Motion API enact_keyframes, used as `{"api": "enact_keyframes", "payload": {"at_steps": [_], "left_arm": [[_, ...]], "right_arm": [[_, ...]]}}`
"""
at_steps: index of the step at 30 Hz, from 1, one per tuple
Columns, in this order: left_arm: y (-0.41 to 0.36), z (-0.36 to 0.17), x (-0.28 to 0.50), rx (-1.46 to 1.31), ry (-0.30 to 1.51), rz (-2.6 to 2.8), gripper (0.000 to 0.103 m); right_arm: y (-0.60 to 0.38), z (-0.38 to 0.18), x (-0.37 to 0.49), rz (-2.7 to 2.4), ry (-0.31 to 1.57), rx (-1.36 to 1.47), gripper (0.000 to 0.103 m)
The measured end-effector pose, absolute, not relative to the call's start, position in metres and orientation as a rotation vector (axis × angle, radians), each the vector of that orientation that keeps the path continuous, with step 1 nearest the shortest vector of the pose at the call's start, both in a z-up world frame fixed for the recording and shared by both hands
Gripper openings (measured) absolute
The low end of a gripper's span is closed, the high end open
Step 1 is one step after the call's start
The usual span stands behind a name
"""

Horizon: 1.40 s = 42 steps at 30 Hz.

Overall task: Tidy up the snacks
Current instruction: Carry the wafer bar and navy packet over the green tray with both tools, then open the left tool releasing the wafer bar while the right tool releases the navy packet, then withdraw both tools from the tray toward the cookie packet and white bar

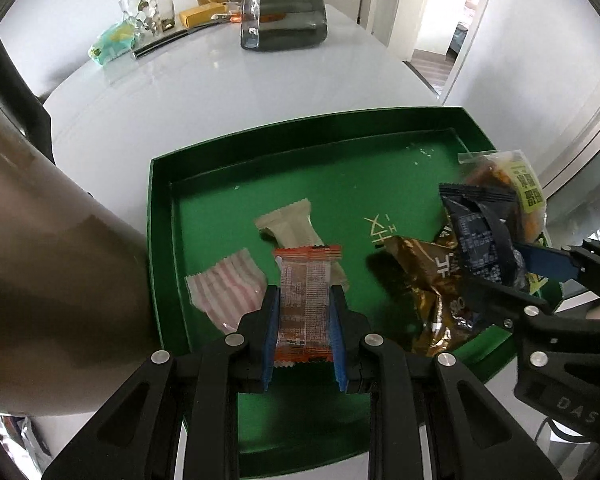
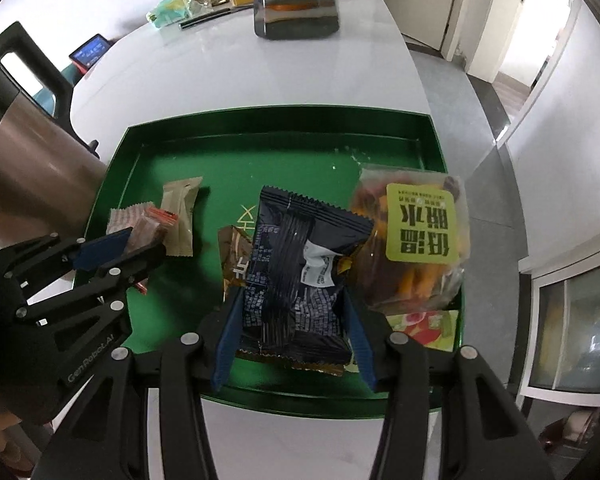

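A green tray [image 1: 300, 136] sits on the white table and holds several snack packets. My left gripper [image 1: 304, 300] is shut on an orange-red packet [image 1: 306, 304] above the tray's left part; it also shows in the right wrist view [image 2: 140, 256]. Under it lie a pink striped packet [image 1: 228, 292] and a beige packet [image 1: 292, 224]. My right gripper [image 2: 294, 312] is shut on a dark navy packet [image 2: 300, 268] over the tray's right part. A gold-brown packet [image 1: 432, 280] lies beneath it. A clear bag with a lime label [image 2: 416, 236] lies at the tray's right.
A brown metal kettle [image 2: 40, 176] with a black handle stands left of the tray. A dark glass container [image 1: 284, 4], a glass jar [image 1: 152, 8], a yellow box [image 1: 202, 14] and a teal packet [image 1: 114, 42] sit at the table's far end. A colourful packet [image 2: 428, 328] lies in the tray's near right corner.
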<state>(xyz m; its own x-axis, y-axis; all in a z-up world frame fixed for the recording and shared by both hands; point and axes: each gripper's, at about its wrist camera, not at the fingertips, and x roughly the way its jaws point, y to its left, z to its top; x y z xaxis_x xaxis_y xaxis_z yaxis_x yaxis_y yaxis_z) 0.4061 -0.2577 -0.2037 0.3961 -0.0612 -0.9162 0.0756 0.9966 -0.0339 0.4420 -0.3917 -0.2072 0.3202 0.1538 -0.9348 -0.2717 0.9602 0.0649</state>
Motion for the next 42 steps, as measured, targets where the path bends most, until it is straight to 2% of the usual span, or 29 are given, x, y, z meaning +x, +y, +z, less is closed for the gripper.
{"api": "enact_keyframes", "payload": {"at_steps": [7, 8, 9, 11, 16, 17, 18, 19, 21, 24, 34, 42], "left_arm": [[-0.258, -0.211, 0.410, 0.010, 1.181, -0.088, 0.022], [-0.259, -0.212, 0.411, 0.007, 1.186, -0.091, 0.031], [-0.259, -0.212, 0.412, 0.002, 1.191, -0.094, 0.048], [-0.260, -0.214, 0.412, 0.000, 1.204, -0.092, 0.064], [-0.260, -0.214, 0.411, 0.034, 1.193, -0.080, 0.064], [-0.260, -0.214, 0.410, 0.035, 1.192, -0.083, 0.066], [-0.261, -0.213, 0.410, 0.031, 1.191, -0.089, 0.076], [-0.262, -0.213, 0.410, 0.031, 1.189, -0.092, 0.081], [-0.265, -0.209, 0.407, 0.056, 1.170, -0.084, 0.096], [-0.271, -0.206, 0.402, 0.093, 1.157, -0.073, 0.100], [-0.268, -0.188, 0.378, 0.053, 1.117, -0.084, 0.101], [-0.269, -0.157, 0.329, 0.036, 1.065, -0.151, 0.101]], "right_arm": [[-0.397, -0.209, 0.443, 0.273, 1.211, -0.058, 0.053], [-0.398, -0.209, 0.443, 0.270, 1.209, -0.052, 0.054], [-0.397, -0.210, 0.443, 0.267, 1.210, -0.049, 0.056], [-0.396, -0.211, 0.443, 0.263, 1.215, -0.047, 0.057], [-0.398, -0.215, 0.445, 0.253, 1.232, -0.016, 0.062], [-0.398, -0.215, 0.446, 0.254, 1.231, -0.005, 0.068], [-0.398, -0.214, 0.447, 0.279, 1.230, 0.039, 0.093], [-0.398, -0.213, 0.447, 0.295, 1.229, 0.065, 0.103], [-0.393, -0.209, 0.448, 0.303, 1.218, 0.077, 0.103], [-0.386, -0.204, 0.446, 0.290, 1.196, 0.038, 0.103], [-0.379, -0.172, 0.422, 0.204, 1.094, -0.116, 0.103], [-0.392, -0.141, 0.378, 0.157, 1.029, -0.082, 0.103]]}}
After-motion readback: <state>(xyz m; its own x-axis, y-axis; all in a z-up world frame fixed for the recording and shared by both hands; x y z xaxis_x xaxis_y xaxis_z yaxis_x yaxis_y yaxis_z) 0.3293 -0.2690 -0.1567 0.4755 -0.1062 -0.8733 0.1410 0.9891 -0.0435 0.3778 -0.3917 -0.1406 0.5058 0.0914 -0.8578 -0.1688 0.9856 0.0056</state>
